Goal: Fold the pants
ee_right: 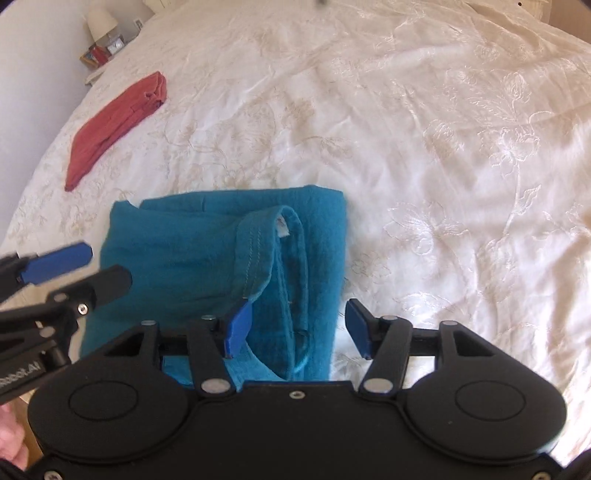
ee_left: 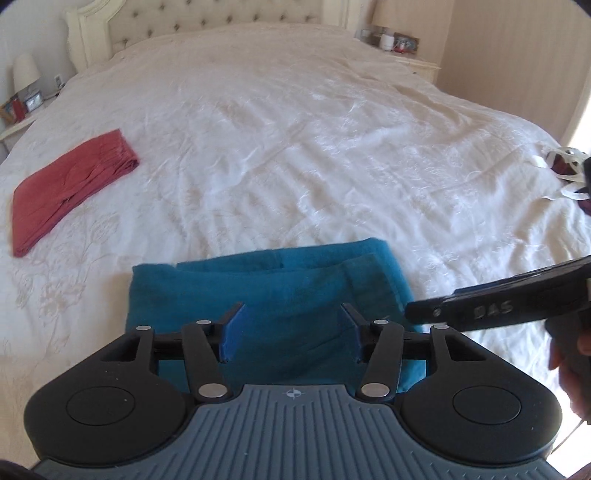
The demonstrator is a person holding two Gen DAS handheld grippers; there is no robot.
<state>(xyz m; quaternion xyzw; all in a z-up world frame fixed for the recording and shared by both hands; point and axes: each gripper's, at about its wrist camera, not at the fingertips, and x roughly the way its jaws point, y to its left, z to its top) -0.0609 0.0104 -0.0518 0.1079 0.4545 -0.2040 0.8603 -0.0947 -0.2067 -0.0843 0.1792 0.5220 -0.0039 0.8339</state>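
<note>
The left gripper [ee_left: 290, 330] hangs over the near half of the folded teal pants [ee_left: 273, 291], its blue pads spread apart with only cloth beneath and nothing pinched between them. The right gripper [ee_right: 295, 328] stands just beside it, over the right edge of the same bundle, its pads likewise parted and clear of the fabric; one pad sits above the teal cloth, the other above bare bedspread. In the left wrist view the right gripper's black finger [ee_left: 498, 308] reaches in from the right edge, with part of a hand [ee_left: 570, 363] behind it.

The pants lie as a squarish folded stack near the close edge of the bed, the stitched waistband [ee_right: 258, 243] and a small white label (too small to read) turned up on top.

Farther left on the bed rests a folded red garment [ee_left: 70, 188], well apart from the teal one. The white bedspread [ee_left: 295, 129] is embroidered with pale floral outlines and lightly rumpled. Beyond it stand a tufted cream headboard [ee_left: 229, 14], a nightstand with a white lamp [ee_left: 24, 72] on the left, and another nightstand [ee_left: 406, 55] with small objects on the right, against beige walls.
</note>
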